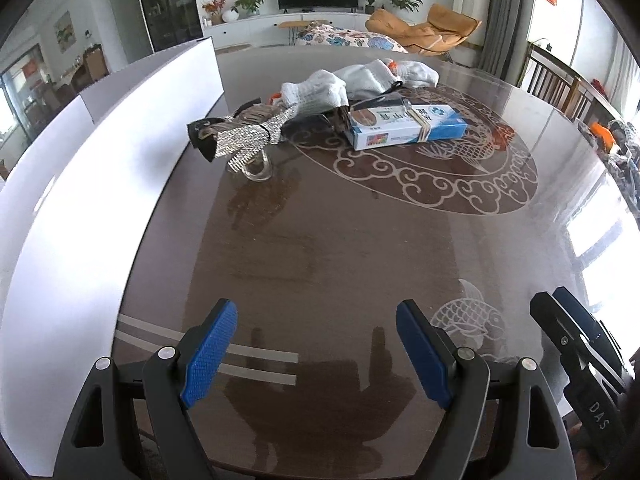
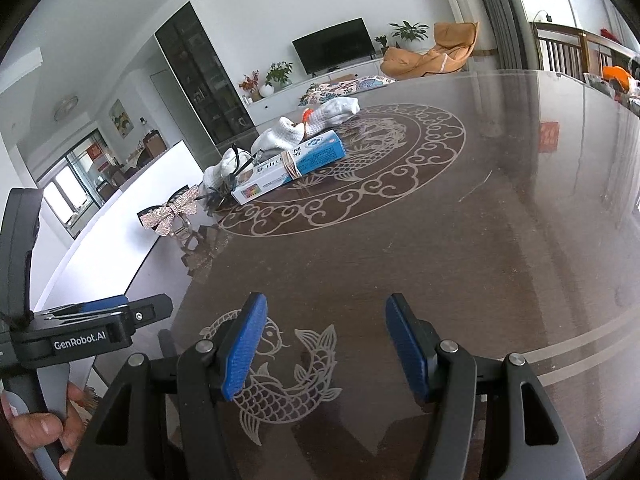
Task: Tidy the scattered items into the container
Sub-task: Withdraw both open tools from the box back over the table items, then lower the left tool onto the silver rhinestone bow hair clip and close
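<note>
On the table (image 1: 320,248): one box (image 1: 404,127), one bow (image 1: 248,138), two open-jawed grippers.

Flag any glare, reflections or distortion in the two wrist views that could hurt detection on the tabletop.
Left wrist view: window glare washes out the glossy table at right; the white container wall is nearly blown out; the left gripper reflects in the surface. Right wrist view: hazy sheen across the far tabletop; fisheye bends the table edge; the blue box stays sharp.

The white container (image 1: 120,168) is being cut off by the left edge, its inside unseen. Dark items (image 1: 316,122) are being hidden under the white cloths (image 1: 320,92), and the box (image 1: 404,126) lettering is being blurred beyond reading.
</note>
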Available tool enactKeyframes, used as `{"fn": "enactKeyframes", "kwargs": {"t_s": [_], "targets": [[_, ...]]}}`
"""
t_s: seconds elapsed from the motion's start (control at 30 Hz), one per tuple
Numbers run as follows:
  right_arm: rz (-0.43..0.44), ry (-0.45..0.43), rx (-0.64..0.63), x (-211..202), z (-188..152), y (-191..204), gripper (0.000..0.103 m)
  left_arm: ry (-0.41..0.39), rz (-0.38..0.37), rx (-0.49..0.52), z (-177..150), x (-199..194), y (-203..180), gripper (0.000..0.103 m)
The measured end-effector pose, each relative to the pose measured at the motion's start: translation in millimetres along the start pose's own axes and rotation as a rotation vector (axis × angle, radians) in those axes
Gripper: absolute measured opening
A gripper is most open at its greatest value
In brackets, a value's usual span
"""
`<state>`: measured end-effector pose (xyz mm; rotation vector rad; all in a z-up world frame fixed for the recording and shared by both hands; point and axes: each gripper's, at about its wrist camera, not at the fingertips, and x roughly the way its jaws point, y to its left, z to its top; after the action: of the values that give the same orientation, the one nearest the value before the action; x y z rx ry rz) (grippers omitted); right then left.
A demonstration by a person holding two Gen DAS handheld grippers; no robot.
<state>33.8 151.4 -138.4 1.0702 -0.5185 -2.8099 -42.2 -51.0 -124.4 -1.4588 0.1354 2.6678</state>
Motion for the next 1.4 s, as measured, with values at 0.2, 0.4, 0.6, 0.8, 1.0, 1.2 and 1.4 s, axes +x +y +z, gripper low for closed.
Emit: {"fn": "enactKeyframes", "kwargs": {"t_s": [0.2, 0.4, 0.6, 0.8, 1.0, 1.2, 1.4], "targets": [[-0.006, 0.0, -0.005, 1, 0, 0, 0.063, -0.012, 0.029, 0.027, 3, -2, 0, 0.081], [-0.01, 0.001, -0.011, -1, -1, 4, 0.063, -0.003, -0.034, 0.049, 24, -4, 15, 0.081], [-0.017, 0.001, -0.019, 0, -1, 6, 0.063, 0.048, -0.235, -0.071, 86, -9, 75, 0.082], [-0.011, -0.001, -0.016, 2, 0, 5, 0.064, 0.095, -0.24, -0.011, 110, 18, 65, 0.082], [0.0, 0.0, -0.011, 1, 0, 2, 0.063, 0.142, -0.245, 0.048, 135, 45, 54, 0.081], [0.006, -0.003, -0.006, 1, -1, 0, 0.064, 0.215, -0.419, 0.126, 125, 44, 35, 0.093], [0.014, -0.005, 0.001, 1, 0, -2, 0.063, 0.151, -0.506, 0.13, 110, -7, 44, 0.094]]}}
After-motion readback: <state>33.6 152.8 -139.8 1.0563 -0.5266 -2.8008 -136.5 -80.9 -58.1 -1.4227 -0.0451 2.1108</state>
